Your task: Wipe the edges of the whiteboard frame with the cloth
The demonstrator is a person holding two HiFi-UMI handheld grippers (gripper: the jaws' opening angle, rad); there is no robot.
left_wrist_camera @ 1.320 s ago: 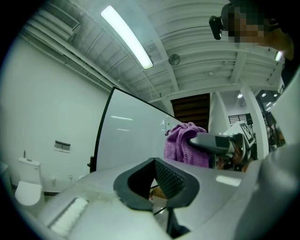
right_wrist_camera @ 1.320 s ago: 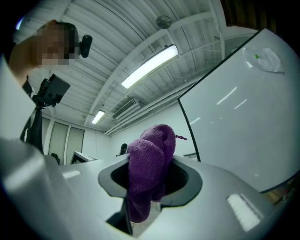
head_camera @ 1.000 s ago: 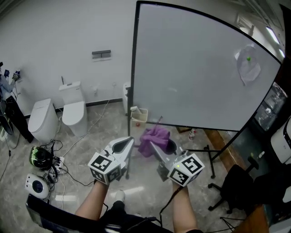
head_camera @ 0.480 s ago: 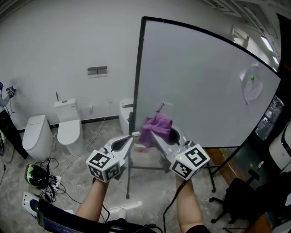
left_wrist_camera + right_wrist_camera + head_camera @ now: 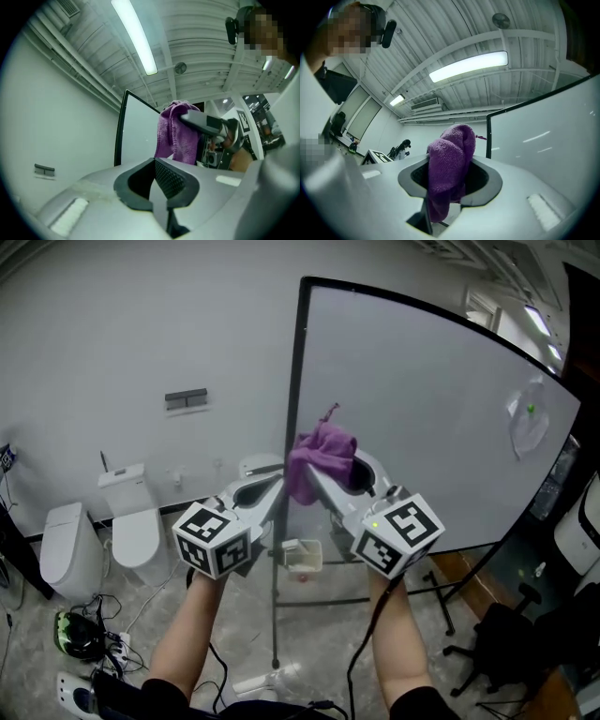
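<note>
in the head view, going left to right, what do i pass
toilets → left claw → cloth → paper

no readable text, labels or numbers anywhere

Cloth (image 5: 321,460) before whiteboard frame's (image 5: 298,352) left edge, perhaps touching; toilets (image 5: 122,521) further left.

Tiled floor (image 5: 155,601), toilets (image 5: 125,521), cables (image 5: 114,641)
</note>
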